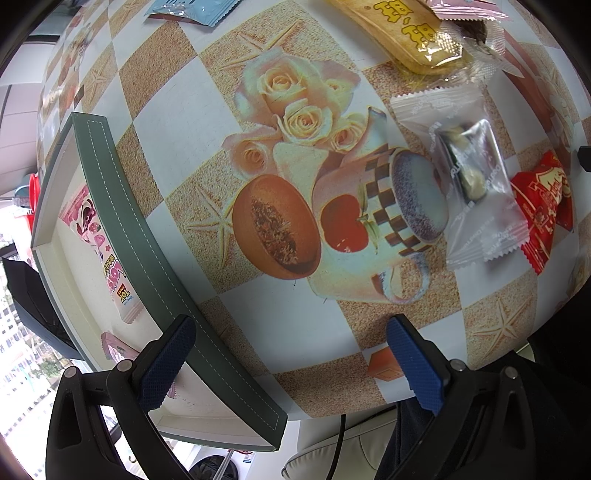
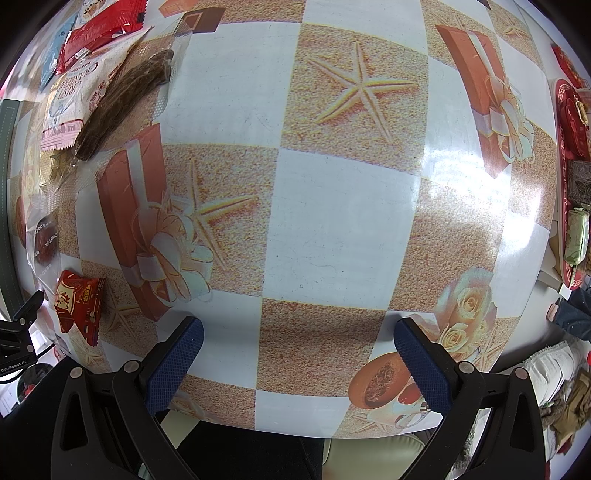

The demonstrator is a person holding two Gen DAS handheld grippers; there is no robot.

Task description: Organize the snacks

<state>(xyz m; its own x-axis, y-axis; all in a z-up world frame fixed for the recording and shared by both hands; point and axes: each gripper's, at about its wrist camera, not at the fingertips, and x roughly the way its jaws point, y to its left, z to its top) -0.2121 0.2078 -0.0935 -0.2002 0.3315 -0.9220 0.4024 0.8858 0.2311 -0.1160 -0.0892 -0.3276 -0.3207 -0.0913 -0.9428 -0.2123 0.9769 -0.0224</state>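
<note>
Glossy printed tabletop (image 1: 177, 118), checkered with roses and starfish. At left, a green stitched tray (image 1: 147, 258) with a white lining already holds a pink snack packet (image 1: 99, 251), probably the sorting bin. Left tool (image 1: 291, 363) hangs by the tray's rim, jaws apart, empty. Loose snacks to its right: clear crinkly wrapper (image 1: 476, 192), red packet (image 1: 543, 206), yellow bar (image 1: 417, 33), likely awaiting pickup. Right tool (image 2: 299, 365) also spread, empty, over bare tabletop.
</note>
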